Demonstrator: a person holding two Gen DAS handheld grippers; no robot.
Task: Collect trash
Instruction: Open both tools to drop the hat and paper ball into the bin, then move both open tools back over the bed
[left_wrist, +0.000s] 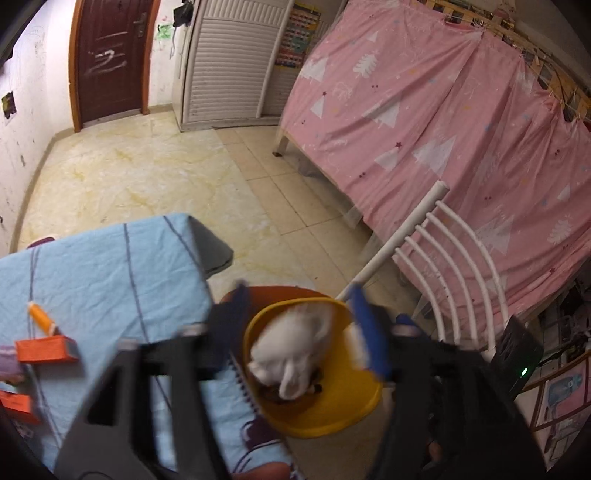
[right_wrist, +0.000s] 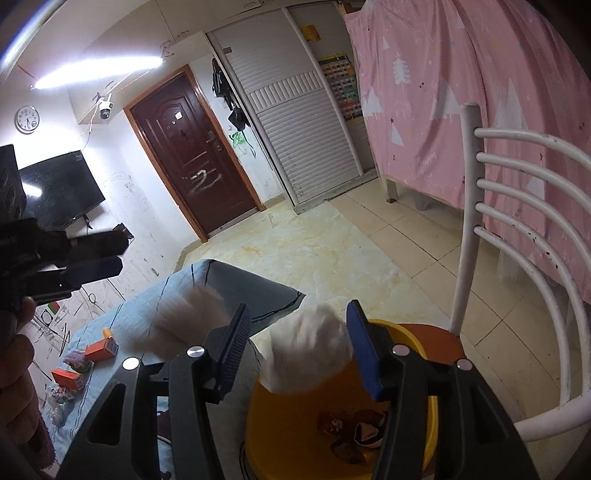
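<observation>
Dropping a crumpled white tissue wad (right_wrist: 308, 349) into the round yellow plastic bin (right_wrist: 413, 338) on the orange chair seat (right_wrist: 443, 341), your right gripper (right_wrist: 295, 345) shows jaws spread, the wad loose between them. Your left gripper (left_wrist: 299, 323) hovers above, jaws apart, empty. Next, you likely return to the blue-clothed bench (left_wrist: 96, 266) for the small orange cartons (left_wrist: 46, 349).

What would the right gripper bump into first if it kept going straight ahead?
Probably the white crumpled tissue. It sits blurred between the open right gripper fingers, above the yellow bin. Depth is hard to judge, so it may be falling. Past it comes the bin on the chair.
</observation>
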